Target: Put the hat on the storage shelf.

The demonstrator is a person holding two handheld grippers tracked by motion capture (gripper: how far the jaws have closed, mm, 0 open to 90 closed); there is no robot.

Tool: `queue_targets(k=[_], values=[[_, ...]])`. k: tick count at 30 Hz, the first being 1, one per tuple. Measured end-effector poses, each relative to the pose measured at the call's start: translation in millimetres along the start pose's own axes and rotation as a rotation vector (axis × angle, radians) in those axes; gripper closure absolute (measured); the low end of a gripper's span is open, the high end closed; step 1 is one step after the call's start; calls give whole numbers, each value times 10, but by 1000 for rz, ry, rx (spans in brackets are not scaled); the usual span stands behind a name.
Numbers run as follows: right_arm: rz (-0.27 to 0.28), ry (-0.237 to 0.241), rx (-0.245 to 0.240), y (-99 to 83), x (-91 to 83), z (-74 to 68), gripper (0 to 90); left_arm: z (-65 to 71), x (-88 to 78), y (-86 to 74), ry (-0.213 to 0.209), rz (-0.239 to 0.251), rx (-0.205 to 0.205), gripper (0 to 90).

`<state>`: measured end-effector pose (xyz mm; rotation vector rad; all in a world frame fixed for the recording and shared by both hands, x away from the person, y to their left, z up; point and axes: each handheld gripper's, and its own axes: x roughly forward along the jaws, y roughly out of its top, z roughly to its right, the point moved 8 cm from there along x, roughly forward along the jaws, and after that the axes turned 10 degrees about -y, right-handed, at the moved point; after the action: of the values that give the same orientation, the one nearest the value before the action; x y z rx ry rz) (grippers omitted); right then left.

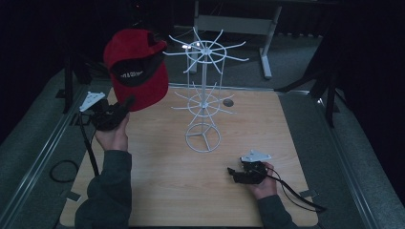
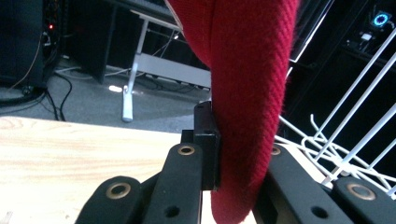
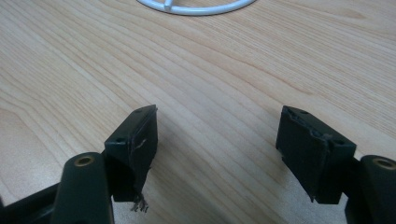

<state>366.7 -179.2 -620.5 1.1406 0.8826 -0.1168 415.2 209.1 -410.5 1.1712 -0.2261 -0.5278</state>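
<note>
L hand-held gripper (image 1: 125, 106) grips red cap (image 1: 136, 67) | wire rack (image 1: 204, 95) just beside, prob. untouched

- A light wooden table (image 1: 167, 191) is being surrounded by grey carpeted floor (image 1: 296, 62).
- A grey-legged desk (image 1: 239, 24) is being seen behind it.
- The room is being kept dim; its far side is being lost in darkness.

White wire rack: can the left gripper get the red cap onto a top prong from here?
Probably yes. The left gripper holds the red cap raised beside the white wire rack, with nothing between them.
</note>
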Motion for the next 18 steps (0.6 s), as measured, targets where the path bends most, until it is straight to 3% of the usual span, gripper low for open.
queue_targets(k=[18], values=[[-1, 0, 0, 0, -1, 1, 290, 150, -41, 212, -43, 50, 43, 860]])
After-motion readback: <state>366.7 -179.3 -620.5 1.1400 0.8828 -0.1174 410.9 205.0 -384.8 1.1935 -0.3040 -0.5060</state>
